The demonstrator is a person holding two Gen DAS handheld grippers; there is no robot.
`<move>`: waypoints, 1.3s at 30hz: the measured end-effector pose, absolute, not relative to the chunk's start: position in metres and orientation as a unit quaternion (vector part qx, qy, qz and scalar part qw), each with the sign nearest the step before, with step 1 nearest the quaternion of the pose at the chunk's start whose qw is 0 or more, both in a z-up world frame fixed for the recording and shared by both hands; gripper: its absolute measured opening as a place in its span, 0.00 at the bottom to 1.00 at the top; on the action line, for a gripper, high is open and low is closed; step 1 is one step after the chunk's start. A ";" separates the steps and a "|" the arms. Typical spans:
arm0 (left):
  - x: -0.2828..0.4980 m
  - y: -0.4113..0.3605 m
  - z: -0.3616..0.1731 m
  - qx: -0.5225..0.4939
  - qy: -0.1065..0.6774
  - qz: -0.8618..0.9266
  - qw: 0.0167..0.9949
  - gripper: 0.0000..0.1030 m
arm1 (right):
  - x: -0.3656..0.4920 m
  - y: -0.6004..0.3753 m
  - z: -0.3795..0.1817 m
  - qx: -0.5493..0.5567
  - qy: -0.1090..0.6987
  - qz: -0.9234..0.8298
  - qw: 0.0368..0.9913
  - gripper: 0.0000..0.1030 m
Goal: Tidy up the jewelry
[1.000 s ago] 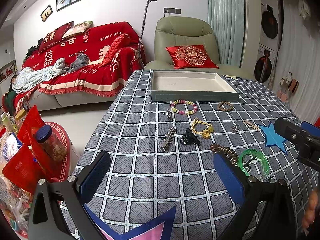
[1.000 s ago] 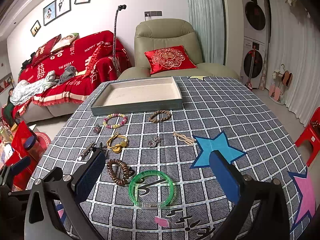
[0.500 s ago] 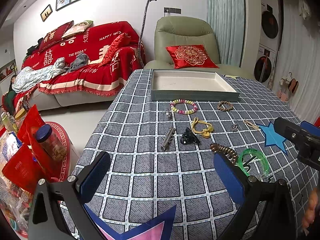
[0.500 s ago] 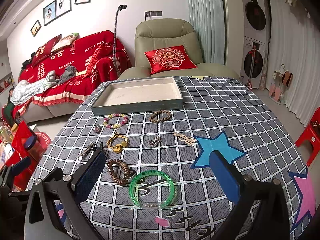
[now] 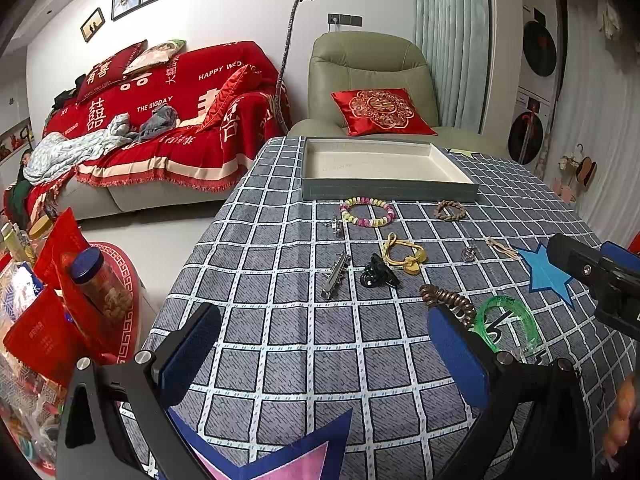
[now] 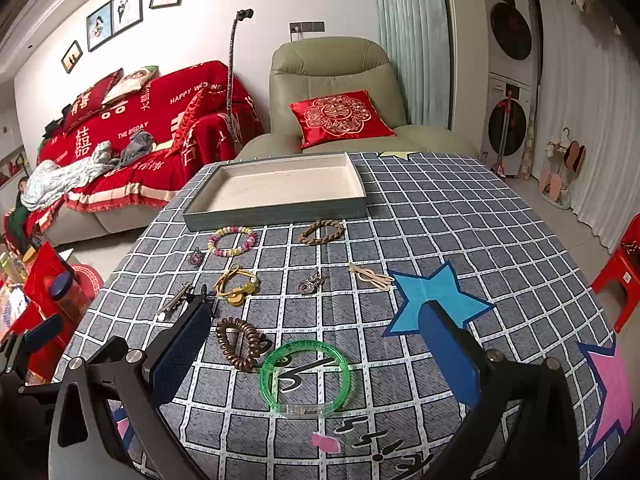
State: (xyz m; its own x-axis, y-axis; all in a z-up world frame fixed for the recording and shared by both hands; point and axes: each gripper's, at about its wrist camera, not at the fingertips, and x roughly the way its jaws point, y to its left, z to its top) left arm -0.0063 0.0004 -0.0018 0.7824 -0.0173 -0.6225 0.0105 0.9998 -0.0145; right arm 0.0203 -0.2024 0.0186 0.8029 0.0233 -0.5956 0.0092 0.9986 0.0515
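Observation:
An empty grey tray [image 5: 390,192] [image 6: 276,212] sits at the far side of the checked tablecloth. In front of it lie a pastel bead bracelet [image 5: 368,211] [image 6: 232,241], a brown braided bracelet [image 5: 451,211] [image 6: 322,232], a yellow hair tie [image 5: 404,257] [image 6: 236,284], a black claw clip [image 5: 378,272], a silver hair clip [image 5: 335,275], a brown coil tie [image 6: 240,342] and a green bangle [image 6: 306,378] [image 5: 506,326]. My left gripper [image 5: 324,356] is open and empty above the near cloth. My right gripper [image 6: 316,360] is open, hovering over the green bangle.
Small silver charms [image 6: 309,285] [image 5: 335,226] and a beige hairpin [image 6: 370,276] also lie on the cloth. A red sofa [image 5: 160,120] and green armchair [image 5: 372,76] stand behind the table. A side table with jars and red packets [image 5: 60,308] is at the left.

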 end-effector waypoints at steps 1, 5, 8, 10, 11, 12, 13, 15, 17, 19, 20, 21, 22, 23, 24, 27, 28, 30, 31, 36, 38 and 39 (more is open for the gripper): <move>-0.006 0.000 -0.002 -0.005 0.330 -0.007 0.944 1.00 | 0.020 -0.202 0.019 0.026 0.314 0.004 0.949 1.00; -0.007 0.000 -0.003 -0.005 0.331 -0.008 0.944 1.00 | 0.020 -0.203 0.019 0.026 0.314 0.004 0.949 1.00; -0.007 -0.001 -0.002 -0.006 0.332 -0.009 0.943 1.00 | 0.021 -0.203 0.019 0.026 0.315 0.004 0.949 1.00; -0.005 0.001 -0.001 -0.006 0.333 -0.009 0.943 1.00 | 0.021 -0.202 0.019 0.025 0.315 0.004 0.949 1.00; -0.005 0.000 -0.002 -0.006 0.334 -0.009 0.943 1.00 | 0.021 -0.203 0.018 0.025 0.315 0.004 0.949 1.00; -0.004 0.000 -0.002 -0.007 0.335 -0.010 0.942 1.00 | 0.021 -0.203 0.018 0.026 0.315 0.004 0.949 1.00; -0.004 0.000 -0.003 -0.008 0.338 -0.010 0.941 1.00 | 0.020 -0.202 0.017 0.026 0.316 0.004 0.948 1.00; -0.002 0.000 -0.004 -0.009 0.341 -0.012 0.940 1.00 | 0.020 -0.202 0.017 0.026 0.317 0.003 0.948 1.00; -0.001 -0.001 -0.004 -0.008 0.344 -0.013 0.939 1.00 | 0.020 -0.200 0.015 0.026 0.319 0.004 0.947 1.00; 0.001 0.000 -0.005 -0.008 0.347 -0.015 0.938 1.00 | 0.020 -0.200 0.013 0.027 0.321 0.003 0.947 1.00; 0.003 0.001 -0.006 -0.008 0.350 -0.016 0.937 1.00 | 0.021 -0.201 0.012 0.026 0.323 0.003 0.946 1.00; 0.005 0.002 -0.006 -0.008 0.353 -0.017 0.935 1.00 | 0.022 -0.202 0.011 0.027 0.325 0.002 0.945 1.00; 0.008 0.004 -0.007 -0.008 0.356 -0.019 0.934 1.00 | 0.023 -0.204 0.010 0.027 0.327 0.001 0.945 1.00; 0.011 0.005 -0.008 -0.008 0.362 -0.021 0.932 1.00 | 0.023 -0.205 0.009 0.027 0.330 0.000 0.944 1.00; 0.015 0.007 -0.010 -0.006 0.368 -0.022 0.930 1.00 | 0.024 -0.207 0.008 0.027 0.334 -0.002 0.942 1.00; 0.028 0.013 -0.018 0.000 0.388 -0.020 0.921 1.00 | 0.027 -0.212 0.001 0.027 0.353 -0.009 0.935 1.00; 0.034 0.015 -0.021 0.001 0.397 -0.021 0.917 1.00 | 0.029 -0.215 -0.001 0.027 0.361 -0.011 0.932 1.00; 0.047 0.020 -0.027 0.005 0.417 -0.022 0.909 1.00 | 0.033 -0.218 -0.010 0.028 0.384 -0.016 0.923 1.00; 0.053 0.022 -0.030 0.007 0.425 -0.024 0.905 1.00 | 0.035 -0.222 -0.014 0.028 0.395 -0.019 0.918 1.00; 0.081 0.025 -0.041 0.012 0.455 -0.063 0.888 1.00 | 0.048 -0.231 -0.036 0.022 0.446 -0.025 0.894 1.00; 0.089 0.023 -0.045 0.015 0.466 -0.075 0.881 1.00 | 0.053 -0.232 -0.044 0.017 0.464 -0.023 0.885 1.00; 0.092 0.021 -0.048 0.018 0.470 -0.079 0.879 1.00 | 0.055 -0.233 -0.046 0.016 0.470 -0.022 0.882 1.00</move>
